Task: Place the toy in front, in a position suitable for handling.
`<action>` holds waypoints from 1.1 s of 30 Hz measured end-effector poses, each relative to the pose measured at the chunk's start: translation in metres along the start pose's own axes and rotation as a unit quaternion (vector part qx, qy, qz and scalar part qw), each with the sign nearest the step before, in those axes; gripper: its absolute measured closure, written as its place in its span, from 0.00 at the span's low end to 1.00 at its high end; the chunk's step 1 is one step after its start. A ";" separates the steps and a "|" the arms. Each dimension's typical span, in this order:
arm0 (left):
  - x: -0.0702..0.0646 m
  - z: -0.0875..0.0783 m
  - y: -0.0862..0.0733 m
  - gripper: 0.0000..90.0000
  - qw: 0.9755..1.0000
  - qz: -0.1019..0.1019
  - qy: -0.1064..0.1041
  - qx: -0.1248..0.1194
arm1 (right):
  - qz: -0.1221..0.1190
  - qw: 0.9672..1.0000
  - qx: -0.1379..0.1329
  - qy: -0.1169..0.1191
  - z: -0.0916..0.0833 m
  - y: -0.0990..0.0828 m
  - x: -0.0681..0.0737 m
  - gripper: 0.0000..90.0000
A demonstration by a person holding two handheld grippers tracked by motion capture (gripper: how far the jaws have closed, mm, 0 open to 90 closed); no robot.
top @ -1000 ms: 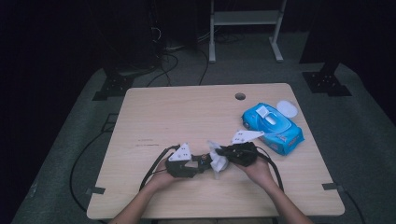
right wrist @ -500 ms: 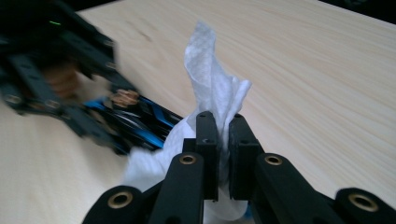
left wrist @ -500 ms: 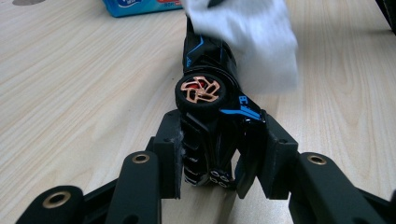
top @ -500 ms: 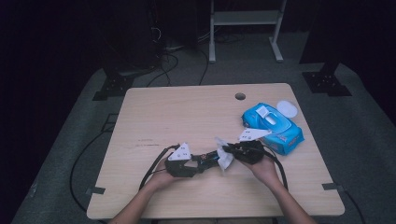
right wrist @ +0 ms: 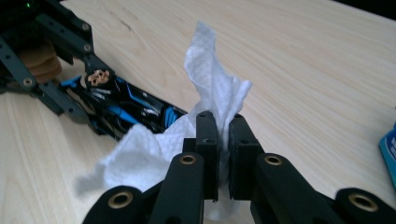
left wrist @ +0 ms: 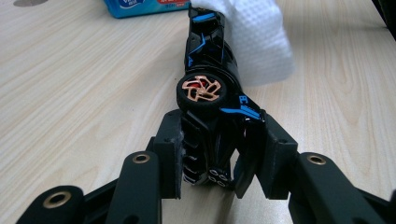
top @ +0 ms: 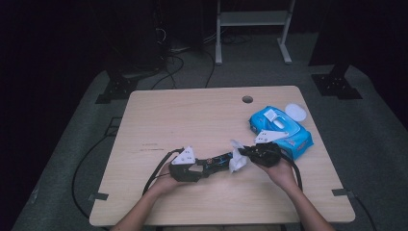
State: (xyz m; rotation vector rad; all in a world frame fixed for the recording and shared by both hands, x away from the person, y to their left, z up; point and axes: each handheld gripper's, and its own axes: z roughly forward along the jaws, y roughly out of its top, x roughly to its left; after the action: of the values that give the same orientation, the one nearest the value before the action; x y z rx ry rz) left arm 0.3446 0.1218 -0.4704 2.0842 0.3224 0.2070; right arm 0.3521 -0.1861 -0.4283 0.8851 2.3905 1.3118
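Down at the near edge of the tabletop point(top: 144, 125), two forearms come in from the bottom, a hand-held gripper in each hand. The left hand-held gripper point(top: 204, 168) sits low on the wood, jaws clamped on the tail end of a black toy car point(left wrist: 210, 93) with blue trim. The left gripper view shows it well: the car lies on its side, one copper-spoked wheel facing up, its rear wedged between the two black pads, its nose pointing away along the wood.

Just beside it, the right hand-held gripper point(top: 248, 155) faces the other way, jaws pinched together on a white wipe point(right wrist: 210, 93). The right gripper view has the sheet bunched between the pads, one peak sticking up above them, the rest draped down over the front end of the car. From the high view, the wipe sits right between the two grippers, touching the car's nose.

Farther back and to the right lies a blue wipes pack point(top: 281, 127), flat on the wood, with a white round lid point(top: 296, 112) just behind it. Near the far edge there is a small cable hole point(top: 247, 99).
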 end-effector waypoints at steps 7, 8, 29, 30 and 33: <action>0.000 0.001 0.001 0.64 1.000 0.005 0.000 0.000 | -0.005 1.000 -0.002 0.024 0.012 0.009 0.010 0.94; 0.000 0.001 0.001 0.64 1.000 0.007 0.000 0.002 | -0.009 0.999 -0.002 0.031 0.017 0.012 0.015 0.94; 0.007 0.002 0.004 0.64 1.000 0.023 0.014 0.007 | -0.006 0.999 0.007 0.040 0.021 0.016 0.008 0.94; 0.008 0.002 0.004 0.64 1.000 0.023 0.016 0.007 | -0.007 0.999 0.008 0.035 0.019 0.015 0.007 0.94; 0.008 0.002 0.004 0.62 1.000 0.011 0.021 0.007 | -0.006 0.999 0.005 0.039 0.018 0.013 0.008 0.94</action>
State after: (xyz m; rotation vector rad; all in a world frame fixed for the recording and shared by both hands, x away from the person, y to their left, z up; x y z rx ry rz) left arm 0.3536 0.1209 -0.4681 2.1000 0.3272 0.2619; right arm 0.3604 -0.1640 -0.4272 0.8352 2.4592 1.3549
